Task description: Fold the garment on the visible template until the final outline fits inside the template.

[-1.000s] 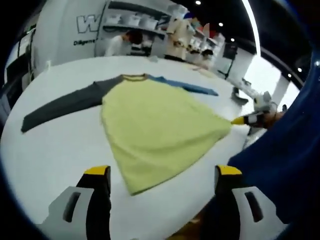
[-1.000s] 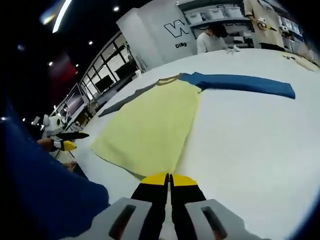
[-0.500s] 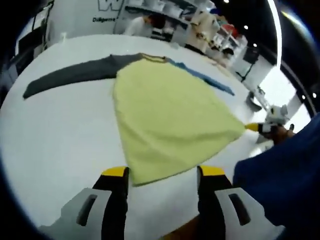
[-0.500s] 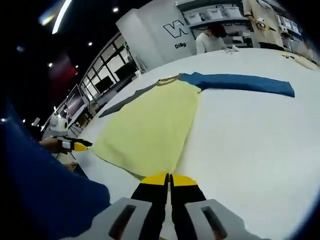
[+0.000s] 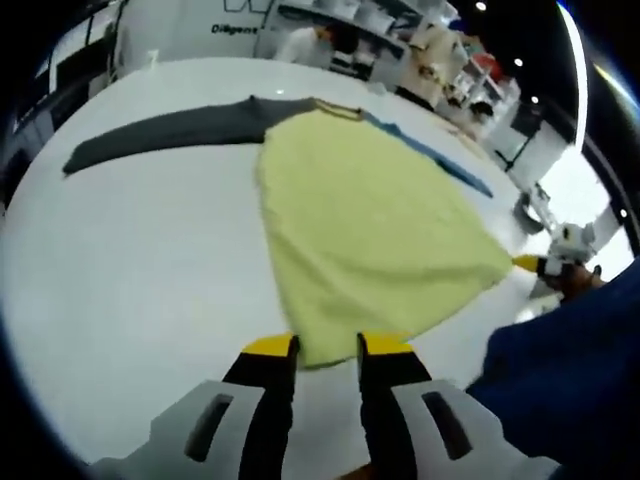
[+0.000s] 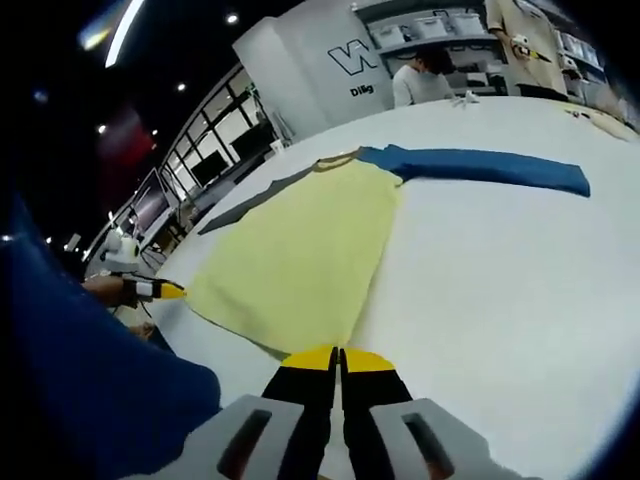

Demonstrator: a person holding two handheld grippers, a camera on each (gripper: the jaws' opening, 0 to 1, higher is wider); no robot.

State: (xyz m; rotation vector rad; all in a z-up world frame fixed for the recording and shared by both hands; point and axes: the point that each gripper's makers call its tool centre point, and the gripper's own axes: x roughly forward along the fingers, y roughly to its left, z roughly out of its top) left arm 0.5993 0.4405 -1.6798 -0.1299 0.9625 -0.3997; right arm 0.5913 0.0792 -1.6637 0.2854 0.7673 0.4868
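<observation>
Flat on the white table [image 5: 120, 270] lies the garment [image 5: 370, 230], yellow body with one grey and one blue sleeve. At its near hem corner, the left gripper [image 5: 327, 347] stands narrowly parted around the cloth edge. At the opposite hem corner, the right gripper [image 6: 338, 356] is pinched onto the fabric.

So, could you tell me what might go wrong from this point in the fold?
The left gripper straddles only the very hem corner of the yellow shirt, so it may slip out on lifting. The grey sleeve and blue sleeve lie spread wide and could drag or bunch.
</observation>
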